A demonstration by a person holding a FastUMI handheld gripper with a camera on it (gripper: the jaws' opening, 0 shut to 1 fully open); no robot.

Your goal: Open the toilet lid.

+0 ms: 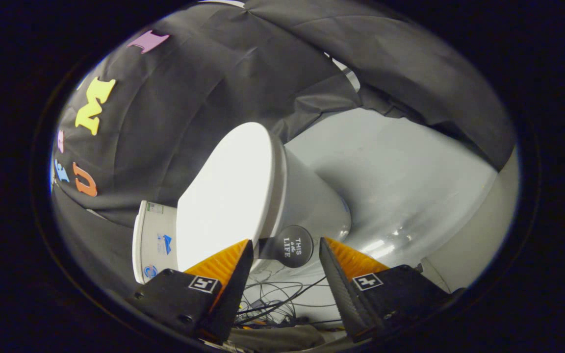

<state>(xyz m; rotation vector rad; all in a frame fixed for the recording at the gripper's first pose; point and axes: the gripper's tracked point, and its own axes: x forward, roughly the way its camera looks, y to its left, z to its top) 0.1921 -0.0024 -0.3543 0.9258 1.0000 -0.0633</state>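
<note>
Jaws of gripper (286, 247) apart; grey floor (410, 186); cables (282, 304) below.

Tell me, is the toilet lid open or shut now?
Shut: the white lid lies flat against the toilet. The open tongs flank its round black knob, not pressing it.

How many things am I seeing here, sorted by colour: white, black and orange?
White: 3, the toilet lid, bowl and tank.
Black: 1, the round knob on the lid's edge, just ahead of the open gripper.
Orange: 2, the fingers.
Total: 6.
</note>
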